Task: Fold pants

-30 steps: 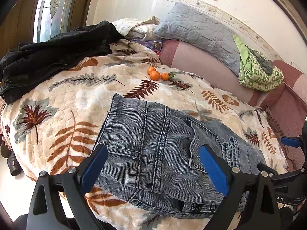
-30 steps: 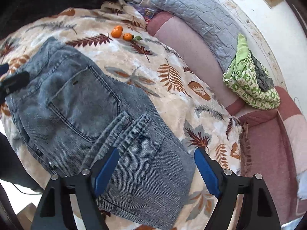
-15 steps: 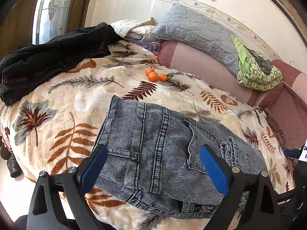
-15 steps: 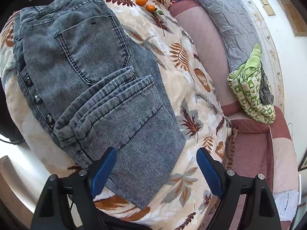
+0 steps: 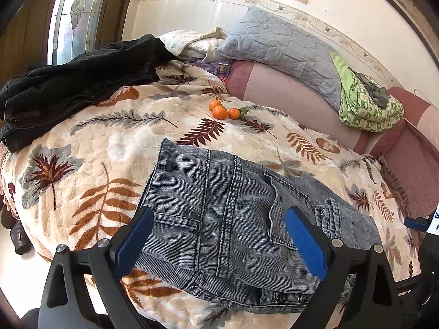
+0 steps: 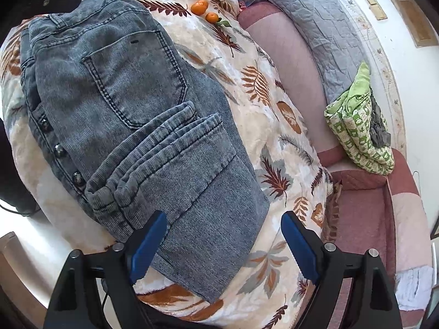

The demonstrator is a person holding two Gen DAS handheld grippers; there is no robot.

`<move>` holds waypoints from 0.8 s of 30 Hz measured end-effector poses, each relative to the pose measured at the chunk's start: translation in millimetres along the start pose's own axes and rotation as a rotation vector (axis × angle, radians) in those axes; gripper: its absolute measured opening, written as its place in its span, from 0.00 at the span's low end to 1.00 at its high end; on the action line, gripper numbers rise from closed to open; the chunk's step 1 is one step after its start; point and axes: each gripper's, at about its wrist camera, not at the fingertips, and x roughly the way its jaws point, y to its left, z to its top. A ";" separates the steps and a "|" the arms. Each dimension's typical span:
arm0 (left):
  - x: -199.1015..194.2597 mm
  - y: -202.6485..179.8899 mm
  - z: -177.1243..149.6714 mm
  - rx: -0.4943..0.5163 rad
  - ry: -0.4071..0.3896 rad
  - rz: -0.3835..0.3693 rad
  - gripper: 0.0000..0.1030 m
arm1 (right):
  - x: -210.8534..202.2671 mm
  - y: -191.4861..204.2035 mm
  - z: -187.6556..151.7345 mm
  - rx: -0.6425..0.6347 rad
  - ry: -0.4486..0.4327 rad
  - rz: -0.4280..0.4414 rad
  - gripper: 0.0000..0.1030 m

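Jeans: grey washed denim jeans, already folded into a compact stack, lie on the leaf-print blanket near the bed's front edge; lower centre of the left wrist view, left and centre of the right wrist view.
Fold state: leg cuffs lie on top just below the back pocket; waistband buttons show along the stack's left edge.
Left gripper: left gripper has its blue fingers spread wide above the stack, holding nothing.
Right gripper: right gripper fingers likewise wide apart over the stack's lower edge, nothing pinched.
Step in hand: likely a last check or a final fold; to do it well, pinch all layers at a corner together and keep the edges square.
Surroundings: tangerines further back; black garment upper left; grey pillow and green patterned cloth upper right.
Writing: none legible.
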 end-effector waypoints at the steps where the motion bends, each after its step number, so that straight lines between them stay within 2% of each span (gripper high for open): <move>1: -0.1 0.1 -0.1 0.000 0.000 0.000 0.94 | 0.0 0.4 -0.2 0.002 0.000 0.000 0.85; 24: -3.4 2.0 0.0 -0.003 -0.015 -0.004 0.94 | -10.0 0.7 -11.7 0.056 -0.032 0.003 0.85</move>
